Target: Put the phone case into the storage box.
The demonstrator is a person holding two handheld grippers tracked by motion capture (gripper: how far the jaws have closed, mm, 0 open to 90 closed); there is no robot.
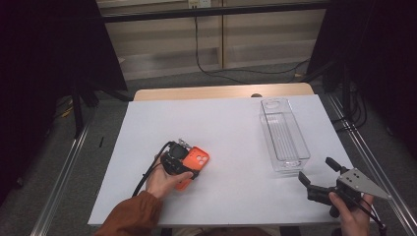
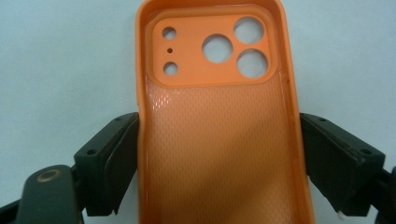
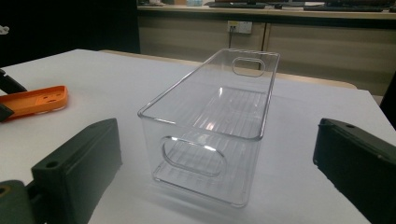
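An orange phone case (image 1: pixel 198 160) (image 2: pixel 219 140) lies inner side up, camera cut-outs pointing away from my left gripper (image 1: pixel 192 165) (image 2: pixel 222 161). Both black jaws press on the case's long edges, so this gripper is shut on it, left of the table's middle. The case (image 3: pixel 33 100) also shows at the left of the right gripper view. A clear plastic bin (image 1: pixel 284 135) (image 3: pixel 219 116) with handle slots stands empty at the right. My right gripper (image 1: pixel 318 170) (image 3: pixel 219 137) is open, held just short of the bin's near end, with nothing between its jaws.
A white sheet (image 1: pixel 231 123) covers the table, with a strip of wood (image 1: pixel 221 92) bare at the far edge. Metal rails (image 1: pixel 64 172) run along both sides. A black cable (image 1: pixel 236 73) lies on the floor beyond the table.
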